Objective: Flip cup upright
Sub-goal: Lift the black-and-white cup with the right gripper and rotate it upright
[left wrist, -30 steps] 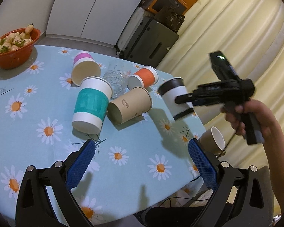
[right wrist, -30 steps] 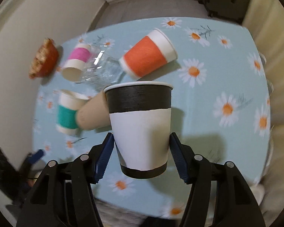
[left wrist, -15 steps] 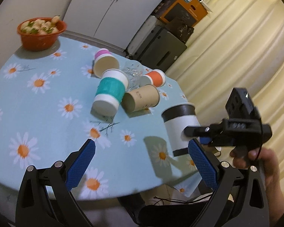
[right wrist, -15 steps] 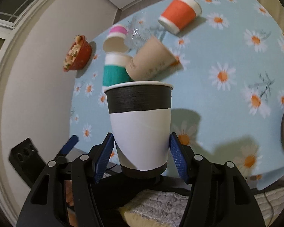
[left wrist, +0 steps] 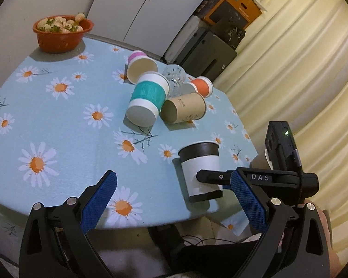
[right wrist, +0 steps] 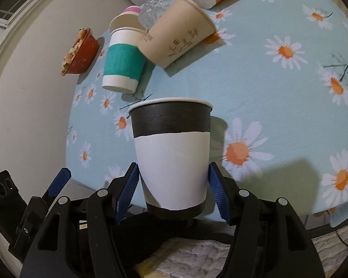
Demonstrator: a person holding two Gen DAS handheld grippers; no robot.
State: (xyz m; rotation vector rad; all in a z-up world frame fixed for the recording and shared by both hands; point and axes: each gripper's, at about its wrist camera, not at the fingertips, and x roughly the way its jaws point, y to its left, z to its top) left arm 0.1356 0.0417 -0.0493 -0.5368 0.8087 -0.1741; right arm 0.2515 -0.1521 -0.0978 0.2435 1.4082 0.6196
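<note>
Cup: black-and-white cup (right wrist: 171, 153) stands mouth up at the near right edge of the worktop (left wrist: 65, 120), apparently set down.
Right gripper (right wrist: 174, 190): jaws flank its lower wall; whether they pinch it or have just loosened, I cannot tell.
Left gripper (left wrist: 174, 199): jaws spread, empty, near edge.
Others: teal cup (left wrist: 148, 102) and brown cup (left wrist: 183, 111) lie tipped farther back.

Both tools low and forward
Left tool (left wrist: 172, 205) gapes wide; right tool (right wrist: 174, 194) is clamped, pads (right wrist: 217, 193) pressing inward.
</note>
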